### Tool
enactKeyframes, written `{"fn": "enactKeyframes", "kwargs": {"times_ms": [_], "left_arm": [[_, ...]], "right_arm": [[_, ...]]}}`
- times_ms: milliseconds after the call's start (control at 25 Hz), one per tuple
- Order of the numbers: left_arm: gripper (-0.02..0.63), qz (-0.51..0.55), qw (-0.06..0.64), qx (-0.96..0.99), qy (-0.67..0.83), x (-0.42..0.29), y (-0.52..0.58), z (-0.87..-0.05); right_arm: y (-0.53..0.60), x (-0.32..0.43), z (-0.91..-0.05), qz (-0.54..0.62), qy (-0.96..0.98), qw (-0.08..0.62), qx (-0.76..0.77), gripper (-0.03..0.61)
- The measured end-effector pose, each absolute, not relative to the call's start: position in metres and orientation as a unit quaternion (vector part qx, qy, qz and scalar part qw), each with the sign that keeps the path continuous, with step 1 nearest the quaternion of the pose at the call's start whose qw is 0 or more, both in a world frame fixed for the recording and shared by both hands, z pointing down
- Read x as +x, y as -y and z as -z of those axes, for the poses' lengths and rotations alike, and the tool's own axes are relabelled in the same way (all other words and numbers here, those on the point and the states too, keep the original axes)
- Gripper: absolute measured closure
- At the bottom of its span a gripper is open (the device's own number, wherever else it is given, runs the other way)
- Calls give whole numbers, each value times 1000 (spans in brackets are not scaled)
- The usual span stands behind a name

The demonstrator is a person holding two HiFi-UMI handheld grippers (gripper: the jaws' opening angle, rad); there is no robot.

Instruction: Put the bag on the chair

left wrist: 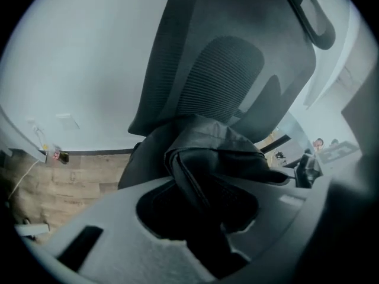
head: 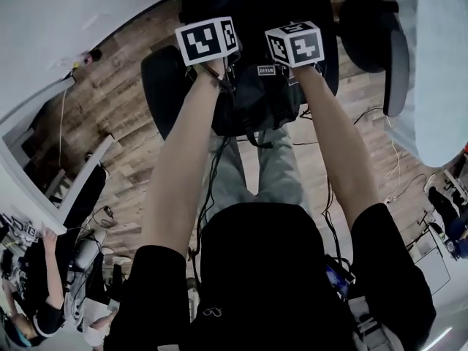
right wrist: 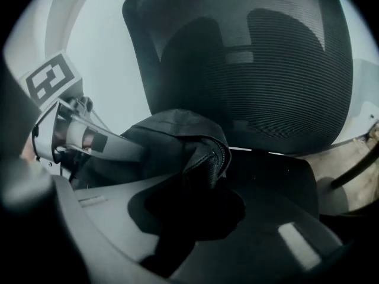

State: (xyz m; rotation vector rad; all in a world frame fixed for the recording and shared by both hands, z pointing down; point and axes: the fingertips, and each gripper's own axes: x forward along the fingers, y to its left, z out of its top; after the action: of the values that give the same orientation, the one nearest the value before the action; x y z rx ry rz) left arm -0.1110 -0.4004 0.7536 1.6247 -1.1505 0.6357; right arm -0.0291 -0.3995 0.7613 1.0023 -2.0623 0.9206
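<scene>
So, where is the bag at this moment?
In the head view the bag is at top centre, over the chair seat before its backrest, its top between the fingers of the left gripper and right gripper.

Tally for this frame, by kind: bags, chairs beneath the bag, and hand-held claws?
Black fabric bag: 1
Black mesh-backed office chair beneath it: 1
Hand-held grey claws: 2, left claw and right claw
Total: 4

Wood floor (head: 124, 123) left of left gripper (head: 210, 44); second dark chair (head: 373, 35), floor cables (head: 395, 159) right of right gripper (head: 296, 44).
</scene>
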Motion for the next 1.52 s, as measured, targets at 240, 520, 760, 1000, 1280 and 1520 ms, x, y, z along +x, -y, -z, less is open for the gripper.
{"fn": "enactKeyframes", "kwargs": {"times_ms": [240,520,760,1000,1280,1520], "left_arm": [[505,-294,521,653,464,-112,409,-780],[446,-301,500,656,478,-121,402,-760],[528,-275,483,639,532,-125,371,-708],[615,-127,475,646,583,-115,353,-602],[615,20,380,735,561,-86,336,-436],[614,59,240,778,577,-67,345,-312]], "right_arm": [[406,-37,-787,-358,784,330,386,278],[394,-12,-750,-352,782,294,422,302],[381,14,-669,-326,803,249,433,327],[380,15,-550,-285,850,164,412,402],[349,32,-450,-265,883,99,374,545],[365,23,-327,-222,914,-30,339,569]]}}
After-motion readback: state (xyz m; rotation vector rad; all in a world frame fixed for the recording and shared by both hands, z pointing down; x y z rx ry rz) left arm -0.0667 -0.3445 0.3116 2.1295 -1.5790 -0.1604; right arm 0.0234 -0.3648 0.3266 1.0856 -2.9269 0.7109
